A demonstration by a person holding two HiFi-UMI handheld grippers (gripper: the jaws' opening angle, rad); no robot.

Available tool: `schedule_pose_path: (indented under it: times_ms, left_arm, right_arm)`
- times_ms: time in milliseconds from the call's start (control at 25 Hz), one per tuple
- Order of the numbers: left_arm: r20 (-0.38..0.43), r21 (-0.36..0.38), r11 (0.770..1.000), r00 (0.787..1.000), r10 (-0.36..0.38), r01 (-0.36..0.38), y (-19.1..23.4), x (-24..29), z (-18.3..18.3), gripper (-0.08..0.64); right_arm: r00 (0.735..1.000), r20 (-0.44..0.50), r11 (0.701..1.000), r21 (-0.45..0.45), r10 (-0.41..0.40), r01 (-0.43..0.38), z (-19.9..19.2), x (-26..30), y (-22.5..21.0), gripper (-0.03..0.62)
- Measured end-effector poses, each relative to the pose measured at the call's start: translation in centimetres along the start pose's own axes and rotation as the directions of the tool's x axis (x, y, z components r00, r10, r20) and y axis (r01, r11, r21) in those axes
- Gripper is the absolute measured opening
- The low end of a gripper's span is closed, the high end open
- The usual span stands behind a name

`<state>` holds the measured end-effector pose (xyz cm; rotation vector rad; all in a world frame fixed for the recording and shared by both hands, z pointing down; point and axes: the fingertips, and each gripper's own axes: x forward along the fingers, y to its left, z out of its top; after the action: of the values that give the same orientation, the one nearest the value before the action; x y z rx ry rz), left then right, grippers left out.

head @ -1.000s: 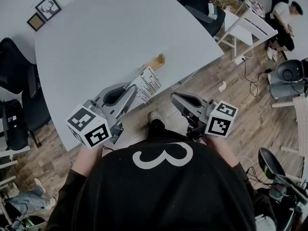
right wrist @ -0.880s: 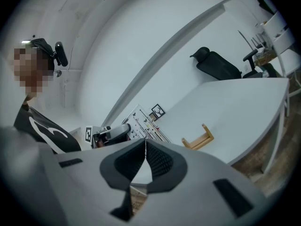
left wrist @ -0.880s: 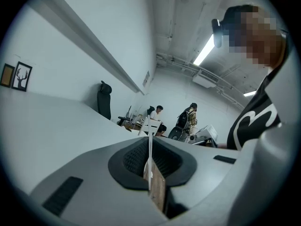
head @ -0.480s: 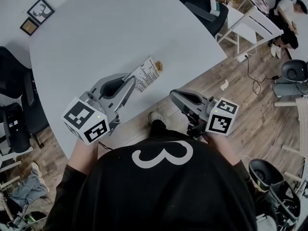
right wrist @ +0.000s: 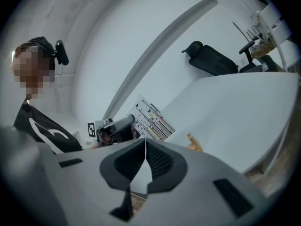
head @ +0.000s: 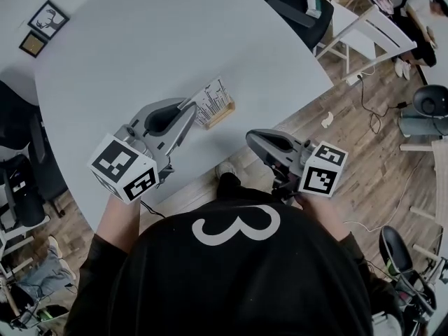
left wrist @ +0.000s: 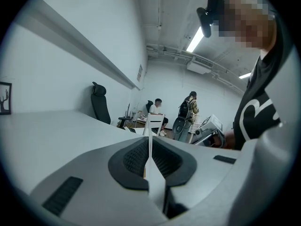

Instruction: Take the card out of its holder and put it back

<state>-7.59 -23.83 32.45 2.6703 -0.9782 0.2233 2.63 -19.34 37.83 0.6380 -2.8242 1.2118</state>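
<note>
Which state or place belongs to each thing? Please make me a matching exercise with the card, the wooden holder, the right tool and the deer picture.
Things:
1. card
2. wooden holder
3. right tool
4. deer picture

States or places:
A. shut, with nothing in it
B. far top-left of the head view
C. clamped in the left tool
D. on the table, close by the card

Pairs: 1-C, 2-D, 3-A, 4-B

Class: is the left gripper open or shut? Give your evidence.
Shut on the card: the left gripper view shows the left gripper's pads pressed against the card's thin edge.
</note>
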Motion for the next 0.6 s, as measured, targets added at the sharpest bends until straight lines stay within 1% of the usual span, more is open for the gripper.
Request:
schedule_pose_path:
  times_ms: [160, 480, 600]
  left_arm:
    - [-0.007, 0.004, 1.0, 1.0, -0.01, 0.01, 1.0, 1.1, -0.3, 0.026]
    - [-0.067, 0.031, 0.999, 0.998, -0.009, 0.011, 2.2, 2.5, -2.9, 0.026]
    - [-0.071, 0.016, 1.0, 0.997, -0.002, 0.003, 2.4, 2.6, -3.4, 0.026]
  right_arm:
    - [1.0, -0.008, 1.0, 0.013, -0.013, 0.013, 0.0, 0.3, -1.0, 0.012]
    - [0.999, -0.022, 0.999, 0.029, -0.024, 0.025, -0.1, 0.8, -2.3, 0.012]
    - [0.999, -0.028, 0.999, 0.035, -0.02, 0.021, -0.3, 1.0, -2.4, 0.012]
